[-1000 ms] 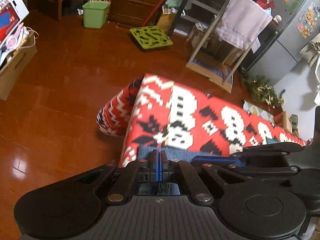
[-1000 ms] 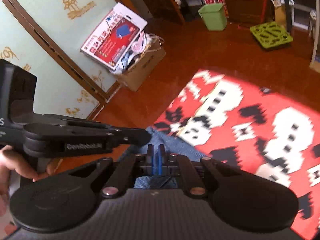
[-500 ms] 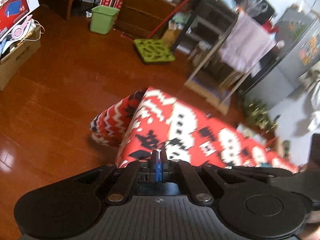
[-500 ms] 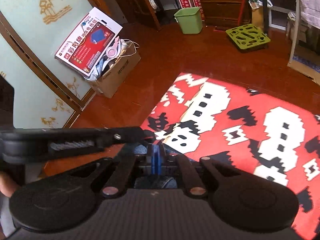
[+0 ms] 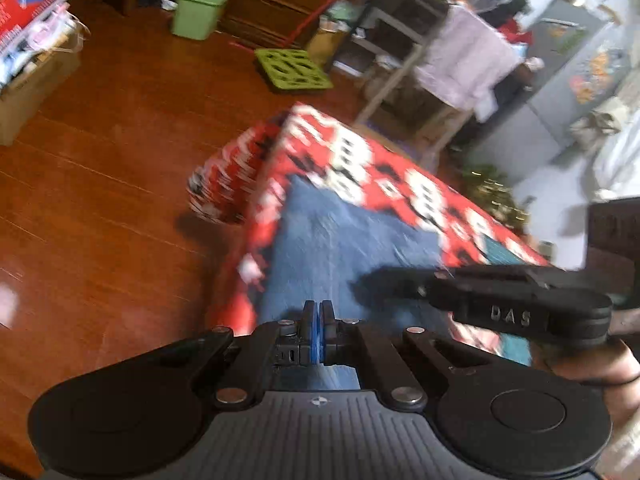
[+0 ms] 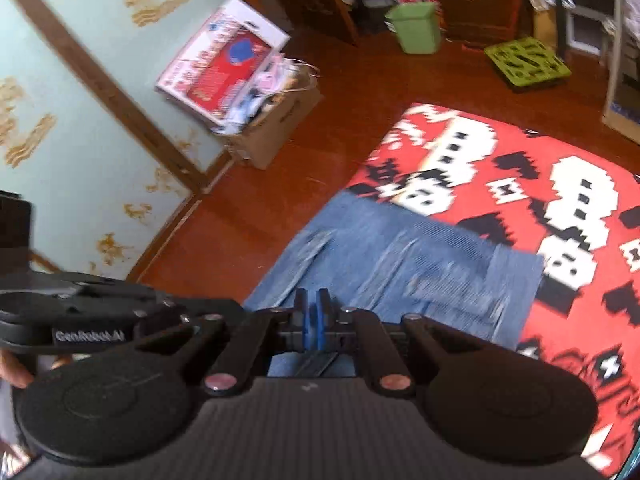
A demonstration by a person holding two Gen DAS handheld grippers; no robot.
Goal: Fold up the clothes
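While the left wrist view is blurred, the left gripper [image 5: 318, 322] shows its blue-padded fingers pressed together over the near edge of a blue denim garment [image 5: 344, 240] spread on a red, white and black patterned blanket [image 5: 400, 168]; whether cloth is pinched I cannot tell. From the right wrist view, the right gripper [image 6: 312, 310] stands slightly parted above the garment's near edge, with the denim [image 6: 400, 264] lying flat at the blanket's [image 6: 560, 184] corner beside the reddish wooden floor [image 6: 248, 216].
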